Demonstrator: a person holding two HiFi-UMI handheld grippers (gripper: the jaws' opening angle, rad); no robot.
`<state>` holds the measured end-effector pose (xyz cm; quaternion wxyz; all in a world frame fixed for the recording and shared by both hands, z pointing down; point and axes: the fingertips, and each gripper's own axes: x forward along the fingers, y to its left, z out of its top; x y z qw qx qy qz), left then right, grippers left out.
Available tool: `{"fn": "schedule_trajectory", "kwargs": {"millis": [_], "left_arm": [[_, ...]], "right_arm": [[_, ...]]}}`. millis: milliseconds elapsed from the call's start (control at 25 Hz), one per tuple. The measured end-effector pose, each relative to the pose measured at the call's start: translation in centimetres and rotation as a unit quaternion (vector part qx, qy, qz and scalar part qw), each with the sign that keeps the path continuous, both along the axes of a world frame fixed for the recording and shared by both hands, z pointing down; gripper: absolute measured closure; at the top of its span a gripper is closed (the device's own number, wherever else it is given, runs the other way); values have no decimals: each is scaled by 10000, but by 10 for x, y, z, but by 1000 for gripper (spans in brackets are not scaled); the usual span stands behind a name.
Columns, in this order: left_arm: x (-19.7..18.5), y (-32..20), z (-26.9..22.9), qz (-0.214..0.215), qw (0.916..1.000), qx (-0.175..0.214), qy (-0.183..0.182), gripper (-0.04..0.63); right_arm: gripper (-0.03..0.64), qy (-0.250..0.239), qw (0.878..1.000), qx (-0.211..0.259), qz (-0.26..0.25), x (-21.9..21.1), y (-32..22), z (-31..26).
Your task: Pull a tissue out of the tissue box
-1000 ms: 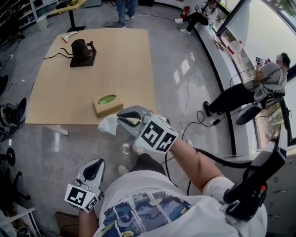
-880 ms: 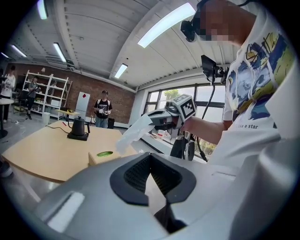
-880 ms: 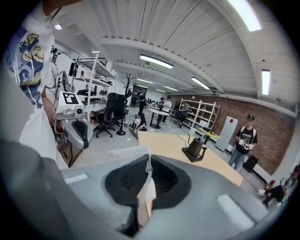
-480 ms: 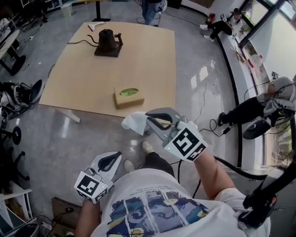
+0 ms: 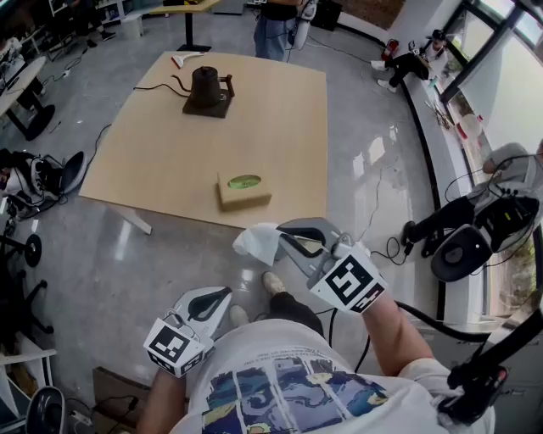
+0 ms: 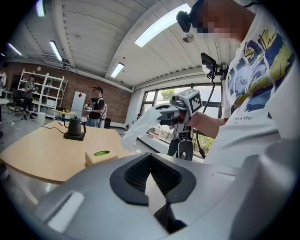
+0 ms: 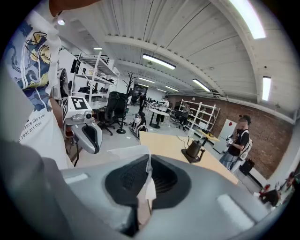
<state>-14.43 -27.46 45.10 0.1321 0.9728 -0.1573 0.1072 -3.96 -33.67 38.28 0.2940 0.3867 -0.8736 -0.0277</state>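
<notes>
A tan tissue box [image 5: 244, 188] with a green oval top stands near the front edge of the wooden table [image 5: 153, 161]. My right gripper [image 5: 284, 242] is held over the floor in front of the table, shut on a white tissue [image 5: 256, 242] that hangs free of the box. In the right gripper view the tissue [image 7: 143, 197] is pinched between the jaws of that gripper [image 7: 147, 159]. My left gripper [image 5: 222, 294] hangs low by my body, shut and holding nothing. The left gripper view looks past the left gripper [image 6: 150, 157] at the tissue [image 6: 140, 126] and box [image 6: 99, 157].
A black kettle on its base [image 5: 206, 89] sits at the table's far side with a cable running left. A person [image 5: 276, 21] stands beyond the table, and others sit by the windows at the right [image 5: 475, 212]. Office chairs [image 5: 34, 174] and cables are on the floor.
My right gripper has drawn the tissue a little farther from the box, toward me. The head view has shifted, so the table sits higher in frame. The left gripper has stayed put.
</notes>
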Motion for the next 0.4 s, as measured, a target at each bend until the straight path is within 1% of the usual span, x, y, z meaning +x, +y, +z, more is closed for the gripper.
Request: {"fn": "schedule_trajectory", "kwargs": {"millis": [400], "left_arm": [[-1,6,1,-39,10000,-6,-24,592]], "right_arm": [[614,2,10000,-13,-17,2,7,-1]]}}
